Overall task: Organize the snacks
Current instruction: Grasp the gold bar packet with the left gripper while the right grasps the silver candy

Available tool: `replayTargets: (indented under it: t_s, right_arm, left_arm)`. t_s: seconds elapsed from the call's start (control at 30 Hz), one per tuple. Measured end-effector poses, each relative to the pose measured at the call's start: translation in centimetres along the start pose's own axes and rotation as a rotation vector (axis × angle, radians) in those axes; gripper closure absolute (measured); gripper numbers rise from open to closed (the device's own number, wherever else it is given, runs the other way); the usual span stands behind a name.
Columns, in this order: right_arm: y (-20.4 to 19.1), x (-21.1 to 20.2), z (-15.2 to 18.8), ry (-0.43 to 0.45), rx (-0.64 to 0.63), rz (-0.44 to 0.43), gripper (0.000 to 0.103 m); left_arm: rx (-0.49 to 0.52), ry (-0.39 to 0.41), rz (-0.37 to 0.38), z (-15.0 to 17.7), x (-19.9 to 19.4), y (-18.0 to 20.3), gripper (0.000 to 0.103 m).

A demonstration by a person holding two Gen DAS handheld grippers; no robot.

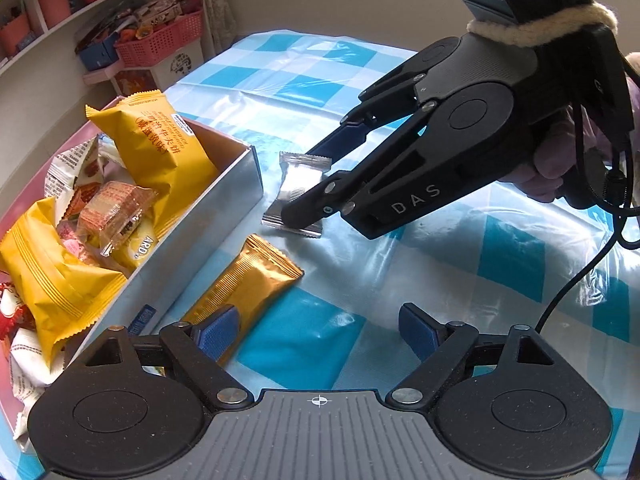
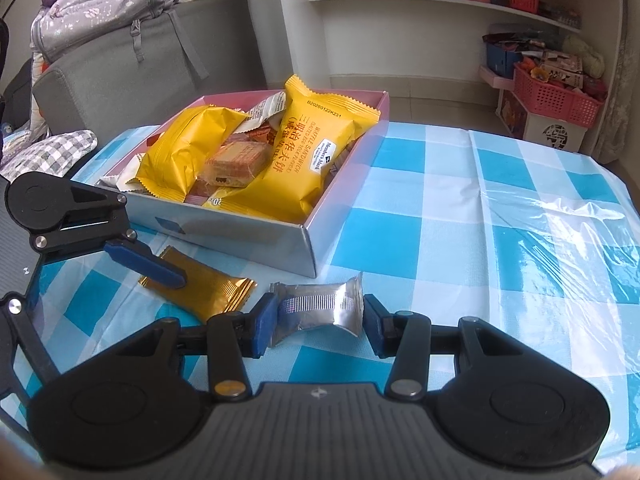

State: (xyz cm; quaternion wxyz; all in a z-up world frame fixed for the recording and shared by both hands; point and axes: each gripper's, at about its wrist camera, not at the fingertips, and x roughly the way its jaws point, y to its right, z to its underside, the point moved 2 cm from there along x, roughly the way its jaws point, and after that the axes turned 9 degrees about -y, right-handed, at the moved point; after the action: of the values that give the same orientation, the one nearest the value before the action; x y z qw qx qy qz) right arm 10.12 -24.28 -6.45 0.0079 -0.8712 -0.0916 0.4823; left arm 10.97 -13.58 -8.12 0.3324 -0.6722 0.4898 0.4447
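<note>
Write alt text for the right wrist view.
The right gripper is shut on a silver snack packet lying on a blue-and-white checked tablecloth. To its left, the open left gripper hovers over a gold snack packet, and behind them a box holds yellow snack bags.

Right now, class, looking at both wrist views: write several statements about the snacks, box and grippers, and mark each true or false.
1. The right gripper is shut on the silver packet. True.
2. The gold packet lies inside the box. False: it lies on the cloth outside the box.
3. The left gripper is open. True.
4. The box is empty. False: it holds yellow packets and other snacks.
</note>
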Motion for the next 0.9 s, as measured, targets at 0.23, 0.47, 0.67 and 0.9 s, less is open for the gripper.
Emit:
replayTargets:
  t_s: [0.23, 0.47, 0.67, 0.9]
  right_arm:
    - [-0.7, 0.0, 0.2, -0.013, -0.051, 0.020, 0.056]
    - [-1.0, 0.1, 0.2, -0.013, -0.075, 0.037, 0.055]
    - [-1.3, 0.2, 0.4, -0.015, -0.101, 0.051, 0.055]
    - [-1.6, 0.3, 0.4, -0.012, -0.105, 0.064, 0.055]
  left_arm:
    - [-0.090, 0.066, -0.116, -0.2, -0.2, -1.9, 0.018]
    - [-0.113, 0.053, -0.093, -1.1, 0.5, -2.9, 0.031]
    - [-0.225, 0.077, -0.066, 0.1, 0.0, -2.0, 0.057]
    - [-0.393, 0.111, -0.112, 1.9, -0.7, -0.7, 0.067]
